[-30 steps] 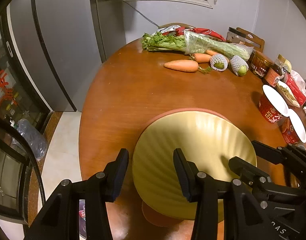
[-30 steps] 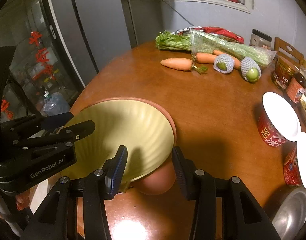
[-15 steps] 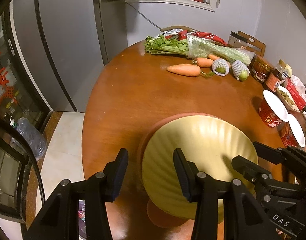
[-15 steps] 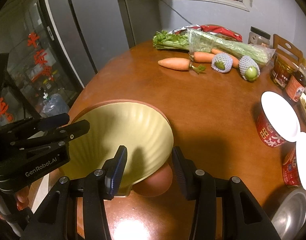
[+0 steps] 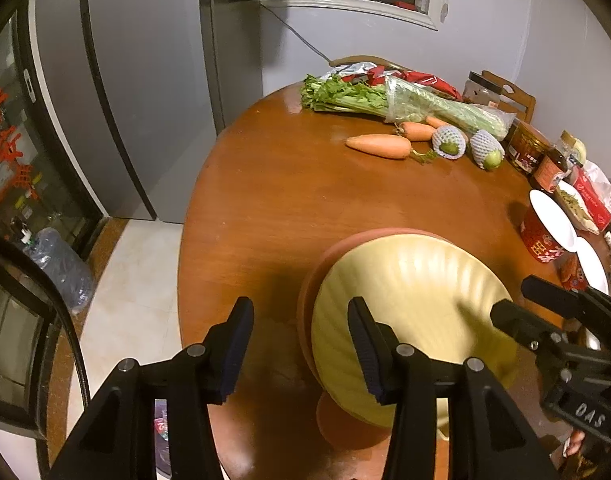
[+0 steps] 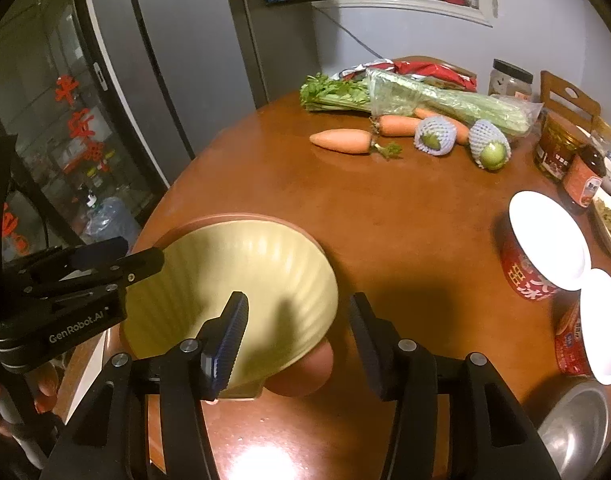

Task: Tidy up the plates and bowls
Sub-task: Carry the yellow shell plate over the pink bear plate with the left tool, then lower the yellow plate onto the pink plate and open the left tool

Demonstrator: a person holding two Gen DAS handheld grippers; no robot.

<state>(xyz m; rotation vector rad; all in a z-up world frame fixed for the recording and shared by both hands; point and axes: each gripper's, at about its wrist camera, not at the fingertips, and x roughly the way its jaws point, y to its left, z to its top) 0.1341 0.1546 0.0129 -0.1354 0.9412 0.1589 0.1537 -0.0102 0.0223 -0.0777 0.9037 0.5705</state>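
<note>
A ribbed pale-yellow bowl [image 6: 241, 280] sits nested in a terracotta-pink bowl [image 6: 305, 372] near the edge of the round brown wooden table [image 6: 405, 220]. The right gripper [image 6: 297, 340] has its jaws spread, its left finger inside the yellow bowl and its right finger outside the rim. The left gripper [image 6: 117, 260] reaches in at the bowl's far-left rim. Further back lie an orange carrot [image 6: 341, 141] and bagged green celery [image 6: 425, 98].

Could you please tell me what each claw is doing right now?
Left claw: open, empty.
Right claw: open around the rim of the yellow bowl, not clamped.
</note>
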